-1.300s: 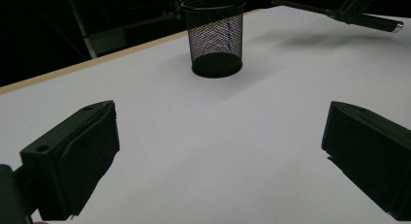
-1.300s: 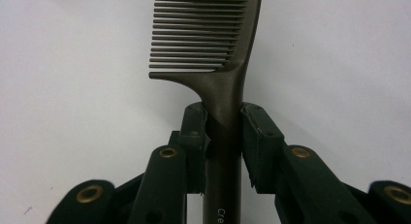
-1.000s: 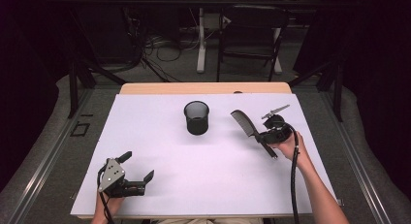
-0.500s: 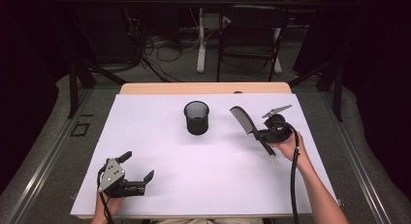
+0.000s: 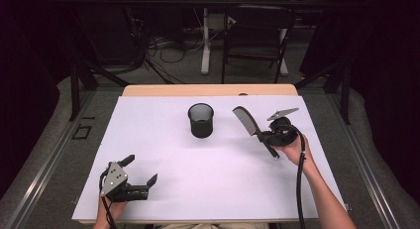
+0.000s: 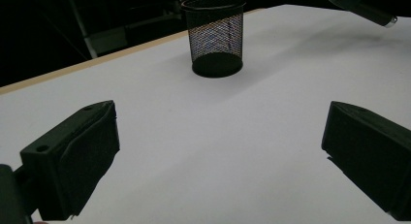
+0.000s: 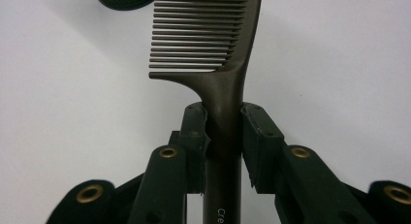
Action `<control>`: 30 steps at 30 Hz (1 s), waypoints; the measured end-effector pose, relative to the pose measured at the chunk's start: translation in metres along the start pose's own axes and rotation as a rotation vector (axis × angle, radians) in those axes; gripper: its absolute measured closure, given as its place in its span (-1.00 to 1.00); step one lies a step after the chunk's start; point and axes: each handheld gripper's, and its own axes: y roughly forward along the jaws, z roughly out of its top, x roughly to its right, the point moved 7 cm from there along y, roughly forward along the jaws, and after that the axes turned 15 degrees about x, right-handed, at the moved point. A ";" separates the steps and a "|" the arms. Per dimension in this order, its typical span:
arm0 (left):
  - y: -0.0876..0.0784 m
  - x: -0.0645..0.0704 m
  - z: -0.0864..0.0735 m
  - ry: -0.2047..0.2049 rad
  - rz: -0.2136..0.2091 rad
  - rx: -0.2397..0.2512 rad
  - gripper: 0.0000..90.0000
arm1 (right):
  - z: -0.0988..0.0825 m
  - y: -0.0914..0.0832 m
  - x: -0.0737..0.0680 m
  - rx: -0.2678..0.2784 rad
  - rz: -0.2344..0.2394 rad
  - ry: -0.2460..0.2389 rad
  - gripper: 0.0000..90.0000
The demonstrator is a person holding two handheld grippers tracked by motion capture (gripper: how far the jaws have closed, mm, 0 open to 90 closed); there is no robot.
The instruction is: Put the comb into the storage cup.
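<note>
Pale lettering runs along the handle of a dark comb, at the bottom edge of the right gripper view, where the right gripper clamps the handle between its two black jaws. Only the letters "Cre" can be read before the frame cuts the word off. No other text, label, brand, number or sign is legible in any of the three views.

Left gripper sits near left, fingers spread wide; right gripper, far right, has fingers clamped, forearm angled inward.
</note>
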 end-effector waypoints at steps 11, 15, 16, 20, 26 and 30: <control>0.000 0.000 0.000 0.000 0.001 0.000 -1.00 | 0.007 -0.001 -0.006 0.052 0.006 -0.010 0.61; 0.000 0.000 0.000 0.000 -0.001 -0.002 -1.00 | 0.009 -0.002 -0.008 0.072 0.003 -0.019 0.61; 0.000 0.000 0.000 0.000 -0.001 -0.002 -1.00 | 0.010 -0.002 -0.008 0.078 0.003 -0.022 0.61; 0.000 0.000 0.000 0.000 -0.002 -0.003 -1.00 | 0.012 -0.002 -0.010 0.093 -0.007 -0.025 0.61; 0.000 0.000 0.000 0.002 -0.004 -0.003 -1.00 | 0.013 -0.002 -0.012 0.113 -0.011 -0.030 0.61; 0.001 0.000 -0.001 -0.001 -0.003 -0.004 -1.00 | 0.015 -0.002 -0.012 0.132 -0.016 -0.032 0.61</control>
